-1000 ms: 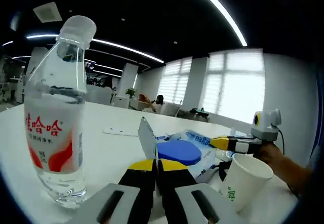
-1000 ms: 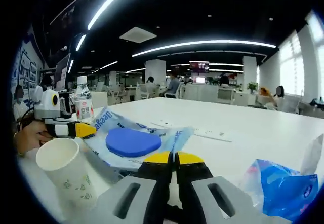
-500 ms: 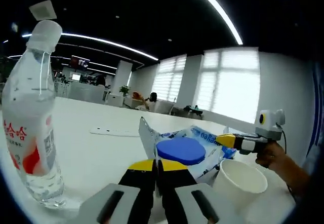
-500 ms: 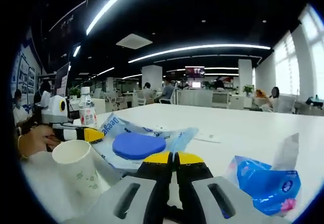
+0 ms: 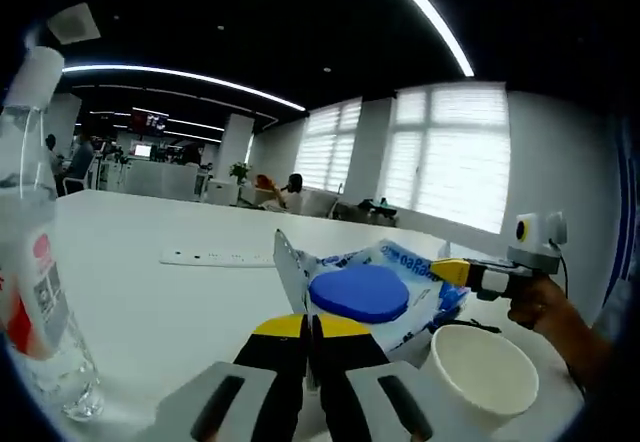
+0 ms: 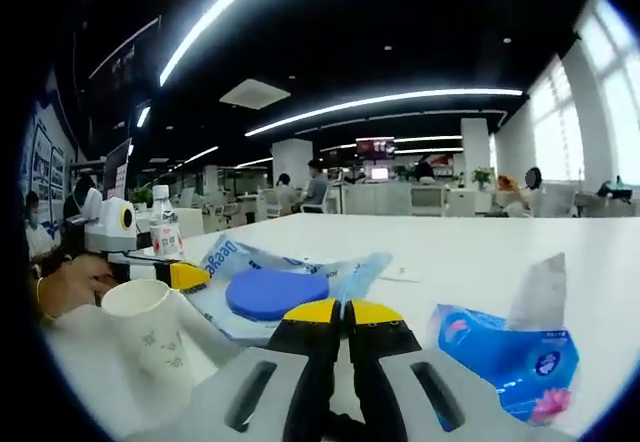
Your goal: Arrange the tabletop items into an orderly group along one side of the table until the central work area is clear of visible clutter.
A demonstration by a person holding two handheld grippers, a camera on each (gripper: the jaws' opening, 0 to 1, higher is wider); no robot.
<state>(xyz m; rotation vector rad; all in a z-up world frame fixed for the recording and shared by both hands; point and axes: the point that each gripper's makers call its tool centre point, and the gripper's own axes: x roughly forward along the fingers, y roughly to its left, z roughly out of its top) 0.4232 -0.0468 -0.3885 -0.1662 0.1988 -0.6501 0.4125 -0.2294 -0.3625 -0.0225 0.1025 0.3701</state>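
Just beyond left gripper (image 5: 310, 324): wipes pack (image 5: 375, 292).

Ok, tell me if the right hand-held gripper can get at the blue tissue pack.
Probably yes: the right hand-held gripper is shut, and the blue tissue pack lies just beside it on bare table, nothing between.

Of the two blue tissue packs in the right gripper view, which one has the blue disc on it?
The flatter, pale blue tissue pack left of the jaws carries the blue disc. The brighter blue pack with a flower print on the right has nothing on top.
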